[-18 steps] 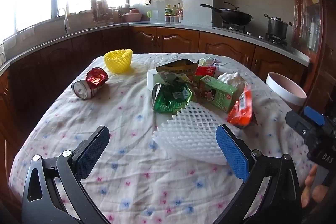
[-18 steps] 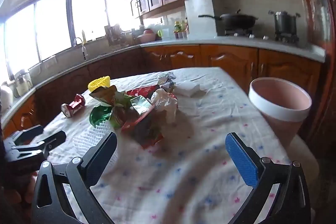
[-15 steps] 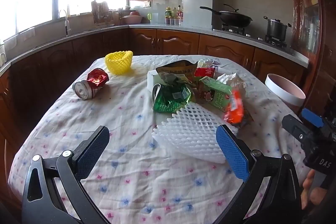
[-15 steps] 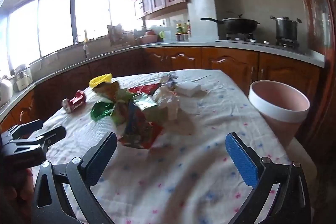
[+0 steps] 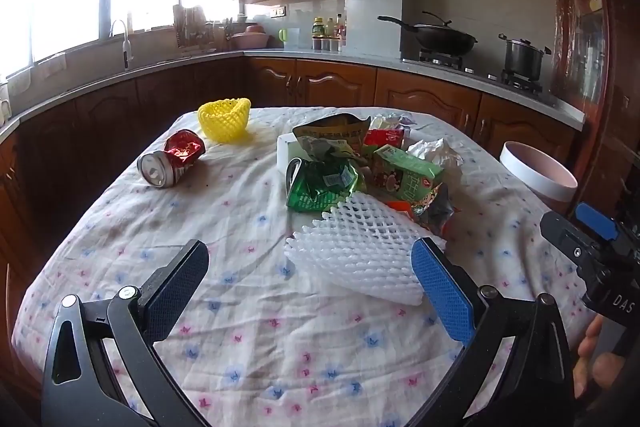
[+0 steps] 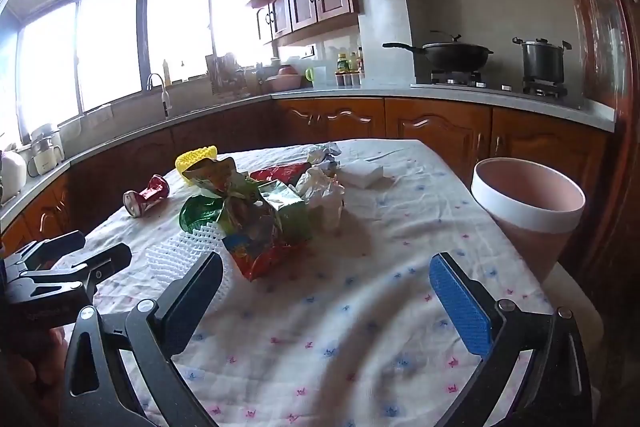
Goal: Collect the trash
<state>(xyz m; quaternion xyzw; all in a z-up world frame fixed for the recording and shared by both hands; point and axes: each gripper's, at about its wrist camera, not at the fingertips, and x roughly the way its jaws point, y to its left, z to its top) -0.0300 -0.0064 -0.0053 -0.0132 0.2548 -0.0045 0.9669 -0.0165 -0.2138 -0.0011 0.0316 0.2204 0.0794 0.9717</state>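
Left gripper (image 5: 310, 275): jaws wide apart, holding nothing, above the floral tablecloth (image 5: 240, 327).
Right gripper (image 6: 326, 291): jaws also spread, nothing between them.
Trash pile (image 5: 360, 167): wrappers and a green carton in the table's middle (the white foam net (image 5: 360, 247) lies nearest the left gripper).
Crushed can (image 5: 170, 158): apart, beside the yellow foam net (image 5: 224, 119).
Pink bin (image 6: 528, 203): at the table's right edge.
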